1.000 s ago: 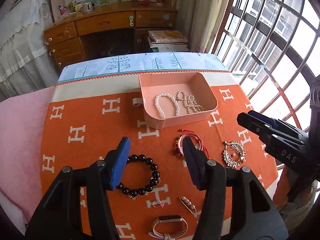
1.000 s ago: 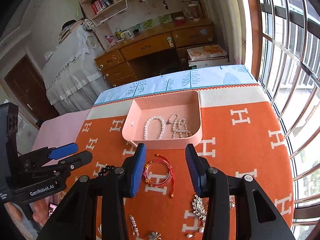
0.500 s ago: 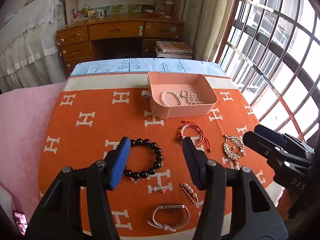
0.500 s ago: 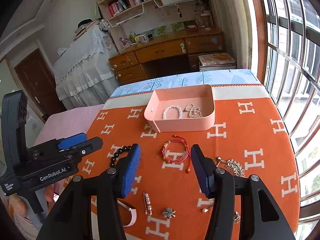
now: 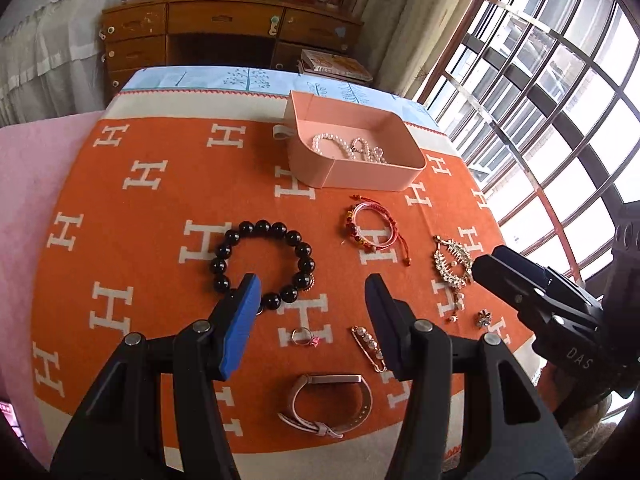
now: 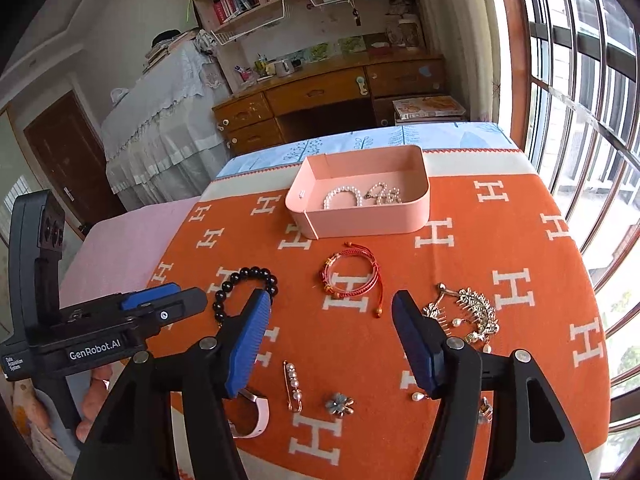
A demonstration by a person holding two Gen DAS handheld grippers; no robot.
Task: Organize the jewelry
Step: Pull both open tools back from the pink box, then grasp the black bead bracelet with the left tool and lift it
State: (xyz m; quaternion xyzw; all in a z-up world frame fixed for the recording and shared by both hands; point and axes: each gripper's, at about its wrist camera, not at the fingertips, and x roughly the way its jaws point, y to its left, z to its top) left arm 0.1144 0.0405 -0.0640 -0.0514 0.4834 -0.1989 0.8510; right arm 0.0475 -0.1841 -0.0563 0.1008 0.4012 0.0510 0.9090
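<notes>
A pink tray point(image 5: 362, 181) point(image 6: 372, 222) sits at the far side of the orange cloth and holds pearl strands point(image 5: 344, 146) point(image 6: 362, 196). Loose on the cloth lie a black bead bracelet point(image 5: 262, 266) point(image 6: 244, 288), a red cord bracelet point(image 5: 374, 228) point(image 6: 352, 274), a gold hair comb point(image 5: 452, 260) point(image 6: 468, 314), a pearl pin point(image 5: 370, 346) point(image 6: 294, 386), a ring point(image 5: 304, 337), a flower brooch point(image 6: 339, 404) and a pink watch band point(image 5: 328, 404) point(image 6: 250, 414). My left gripper point(image 5: 310, 300) is open above the black bracelet's near edge. My right gripper point(image 6: 330, 320) is open above the cloth, nearer than the red bracelet.
The orange cloth point(image 5: 160, 208) covers a table with a pink cloth point(image 5: 28, 184) at its left. A wooden desk point(image 6: 320, 96) and stacked books point(image 6: 428, 106) stand beyond. Barred windows point(image 6: 580, 80) line the right side.
Both grippers have pulled back and up from the tray toward the near edge. More of the loose jewelry now shows. Both stay open and empty.
</notes>
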